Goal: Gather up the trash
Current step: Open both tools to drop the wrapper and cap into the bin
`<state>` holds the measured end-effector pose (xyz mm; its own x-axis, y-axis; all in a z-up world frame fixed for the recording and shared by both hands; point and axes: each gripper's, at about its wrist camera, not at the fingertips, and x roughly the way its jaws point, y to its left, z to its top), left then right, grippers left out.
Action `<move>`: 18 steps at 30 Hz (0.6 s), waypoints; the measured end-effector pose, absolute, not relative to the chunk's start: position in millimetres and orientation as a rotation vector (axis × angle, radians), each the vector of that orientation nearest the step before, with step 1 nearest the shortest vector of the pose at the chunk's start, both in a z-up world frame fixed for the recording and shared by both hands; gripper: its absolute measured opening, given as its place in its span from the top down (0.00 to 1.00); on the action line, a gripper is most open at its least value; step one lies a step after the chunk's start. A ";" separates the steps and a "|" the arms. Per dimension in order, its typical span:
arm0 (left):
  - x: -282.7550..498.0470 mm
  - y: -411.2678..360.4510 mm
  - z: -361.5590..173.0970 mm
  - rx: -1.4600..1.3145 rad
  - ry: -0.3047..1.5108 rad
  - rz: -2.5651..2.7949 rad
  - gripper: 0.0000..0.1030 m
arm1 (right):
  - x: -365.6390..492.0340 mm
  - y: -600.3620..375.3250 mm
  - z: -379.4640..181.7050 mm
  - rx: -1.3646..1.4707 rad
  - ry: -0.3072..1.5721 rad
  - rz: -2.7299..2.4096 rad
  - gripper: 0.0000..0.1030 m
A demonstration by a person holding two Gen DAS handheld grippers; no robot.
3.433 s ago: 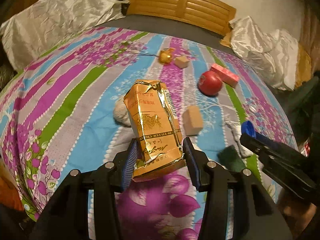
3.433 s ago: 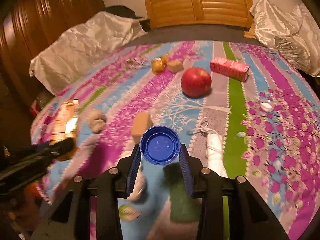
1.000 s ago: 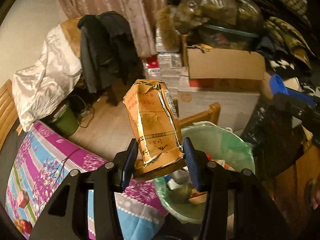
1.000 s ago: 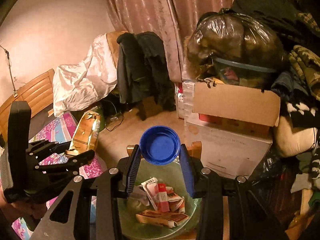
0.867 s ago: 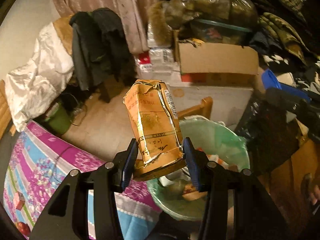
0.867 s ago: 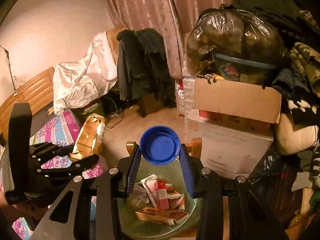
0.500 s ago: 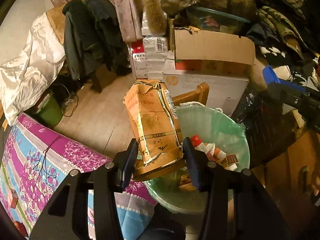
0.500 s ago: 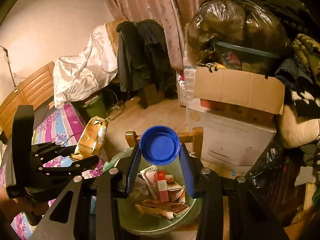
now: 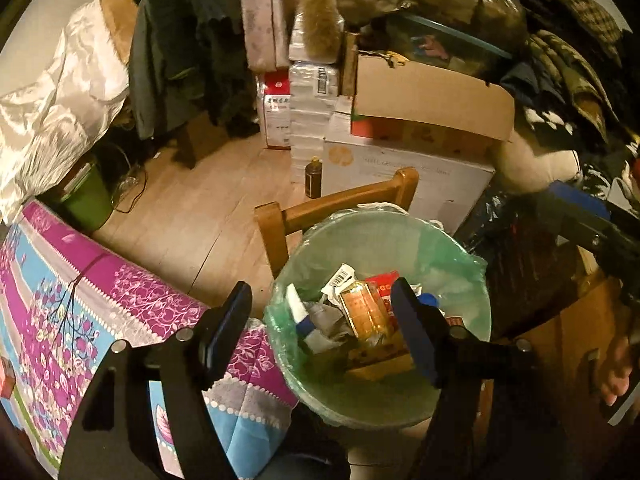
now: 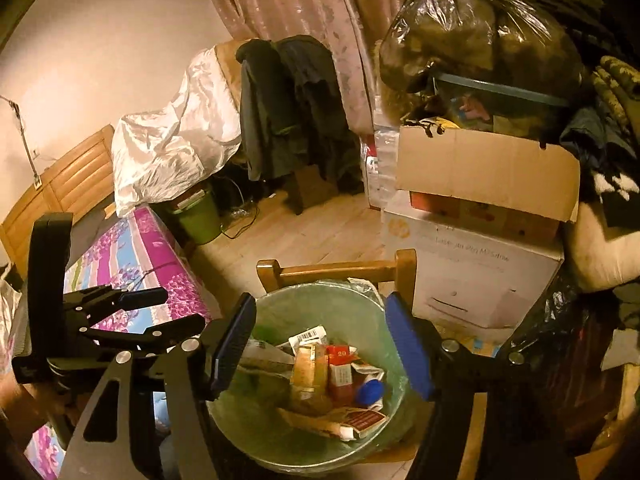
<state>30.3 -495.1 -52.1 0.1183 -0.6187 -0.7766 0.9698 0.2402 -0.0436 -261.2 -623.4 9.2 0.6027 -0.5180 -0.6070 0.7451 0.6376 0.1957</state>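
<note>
A round bin with a green liner (image 9: 452, 248) (image 10: 288, 304) stands below both grippers. The crumpled orange packet (image 9: 362, 312) (image 10: 308, 372) lies in it among other wrappers. The blue cap (image 10: 370, 391) lies in the bin too, to the packet's right. My left gripper (image 9: 324, 328) is open and empty over the bin's left rim; it also shows at the left of the right wrist view (image 10: 160, 310). My right gripper (image 10: 322, 348) is open and empty over the bin.
A wooden chair back (image 9: 340, 204) stands just behind the bin. The bed with the flowered cover (image 9: 80, 312) is on the left. Stacked cardboard boxes (image 10: 480, 208), a full dark bag (image 10: 480, 36) and a small green bin (image 10: 198, 216) stand around on the wooden floor.
Both grippers have opened. The orange packet has dropped from the left one and the blue cap from the right one into the bin. Both views tilted further down over the bin.
</note>
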 end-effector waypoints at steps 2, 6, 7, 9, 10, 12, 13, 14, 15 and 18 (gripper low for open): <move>31.9 -492.1 -52.5 0.548 0.779 -1.237 0.33 | -260.4 -621.6 9.2 0.460 0.534 -0.760 0.33; 35.6 -478.1 -49.5 0.522 0.743 -1.168 0.33 | -256.8 -614.5 8.8 0.449 0.506 -0.743 0.33; 38.2 -470.8 -48.5 0.507 0.729 -1.142 0.33 | -254.7 -611.4 8.8 0.442 0.496 -0.739 0.33; 44.5 -457.8 -47.7 0.486 0.706 -1.089 0.32 | -247.0 -601.1 9.3 0.415 0.474 -0.733 0.33; 49.1 -447.9 -48.3 0.477 0.688 -1.045 0.30 | -243.7 -596.1 10.3 0.404 0.467 -0.730 0.33; 56.4 -431.5 -50.4 0.465 0.665 -0.980 0.28 | -234.6 -582.4 13.0 0.364 0.440 -0.727 0.33; 62.9 -419.1 -53.5 0.458 0.660 -0.929 0.28 | -231.3 -575.7 14.1 0.348 0.425 -0.724 0.33; 67.1 -412.8 -54.8 0.455 0.660 -0.900 0.28 | -225.7 -567.3 15.3 0.332 0.408 -0.718 0.33; 72.8 -400.2 -57.7 0.446 0.657 -0.853 0.27 | -222.6 -560.9 16.1 0.321 0.394 -0.717 0.33; 82.5 -372.2 -60.3 0.446 0.626 -0.756 0.24 | -210.6 -532.6 18.4 0.290 0.327 -0.697 0.33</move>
<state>82.5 -372.2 -60.3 0.5635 -0.4912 -0.6642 0.7442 0.6509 0.1501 -210.6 -532.6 18.4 0.7199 -0.5761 -0.3871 0.6658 0.7308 0.1506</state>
